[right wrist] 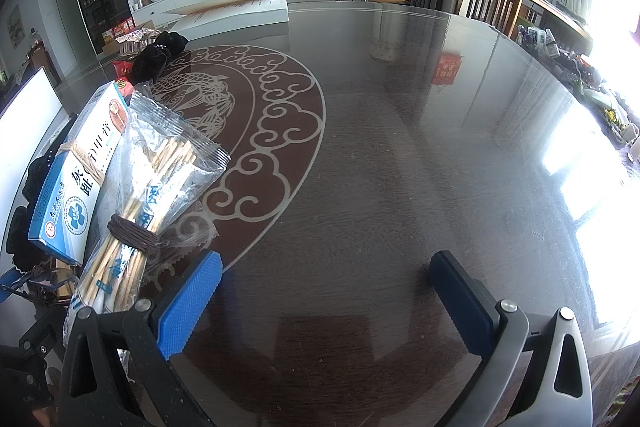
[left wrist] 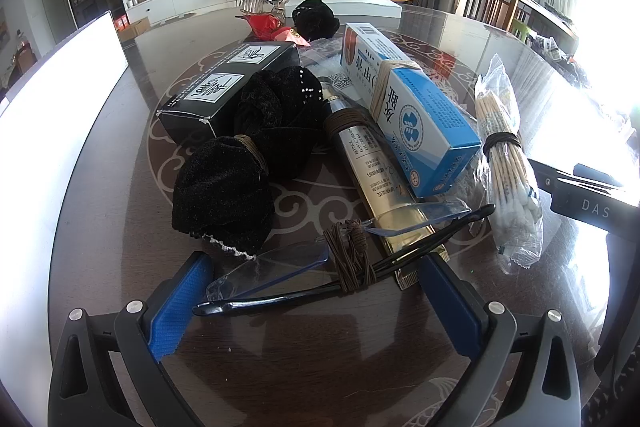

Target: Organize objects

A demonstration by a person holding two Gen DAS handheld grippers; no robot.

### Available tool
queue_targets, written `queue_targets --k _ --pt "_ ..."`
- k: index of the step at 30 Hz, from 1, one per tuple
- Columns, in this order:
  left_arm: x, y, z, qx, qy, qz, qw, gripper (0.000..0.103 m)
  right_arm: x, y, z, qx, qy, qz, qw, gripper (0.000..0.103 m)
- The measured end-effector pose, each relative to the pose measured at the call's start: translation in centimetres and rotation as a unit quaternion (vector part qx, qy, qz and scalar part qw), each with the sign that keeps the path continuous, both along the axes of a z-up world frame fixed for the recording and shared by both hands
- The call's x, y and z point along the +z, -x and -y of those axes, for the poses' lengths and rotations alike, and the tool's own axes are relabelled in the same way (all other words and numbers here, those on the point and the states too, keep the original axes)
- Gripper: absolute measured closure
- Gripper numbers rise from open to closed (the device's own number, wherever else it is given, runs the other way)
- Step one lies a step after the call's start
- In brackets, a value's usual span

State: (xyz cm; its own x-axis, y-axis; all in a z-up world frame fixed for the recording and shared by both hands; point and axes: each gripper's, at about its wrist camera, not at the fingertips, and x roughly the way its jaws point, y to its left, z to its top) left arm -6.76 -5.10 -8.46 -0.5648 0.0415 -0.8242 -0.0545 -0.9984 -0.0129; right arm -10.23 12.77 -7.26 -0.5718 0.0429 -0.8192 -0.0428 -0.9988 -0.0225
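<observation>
My left gripper [left wrist: 316, 291] is open, its blue pads on either side of a pair of glasses [left wrist: 320, 267] wrapped in brown cord, lying on the dark table [left wrist: 320, 347]. Beyond lie a gold tube [left wrist: 372, 171], a blue and white box [left wrist: 408, 107] with a rubber band, black fabric pouches [left wrist: 256, 139], a black box [left wrist: 232, 79] and a bag of cotton swabs [left wrist: 508, 163] tied with cord. My right gripper [right wrist: 326, 291] is open and empty over bare table, just right of the cotton swab bag [right wrist: 140, 195] and the blue box [right wrist: 76, 179].
At the table's far side lie a black pouch [left wrist: 314, 19], red packets [left wrist: 268, 25] and a foil item [left wrist: 256, 5]. A white board [left wrist: 60, 75] stands at the left. The right gripper's body [left wrist: 592, 203] shows at the right of the left wrist view. Wooden chairs [right wrist: 492, 3] stand beyond the table.
</observation>
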Motion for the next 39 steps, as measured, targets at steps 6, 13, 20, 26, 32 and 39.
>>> queue_targets --k 6,13,20,26,32,39 --pt "-0.01 0.00 -0.01 0.000 0.000 0.000 1.0000 0.000 0.00 -0.01 0.01 0.000 0.000 0.000 1.000 0.000" --pt "-0.02 0.01 -0.01 0.000 0.000 0.000 1.0000 0.000 -0.04 0.01 0.05 0.000 0.000 0.000 1.000 0.000" --pt "-0.03 0.00 -0.01 -0.001 0.000 0.000 1.0000 0.000 0.00 -0.01 0.00 0.000 0.000 0.000 1.000 0.000" --pt "-0.04 0.06 -0.01 -0.004 -0.001 0.000 1.0000 0.000 0.00 -0.01 -0.01 0.000 0.000 0.000 1.000 0.000" --pt "-0.06 0.08 -0.06 -0.007 -0.001 0.000 1.0000 0.000 0.00 -0.01 -0.01 0.000 0.000 0.000 1.000 0.000" --pt "0.54 -0.20 0.42 0.001 -0.007 0.000 1.0000 0.000 0.01 -0.01 -0.01 0.000 0.000 0.000 1.000 0.000"
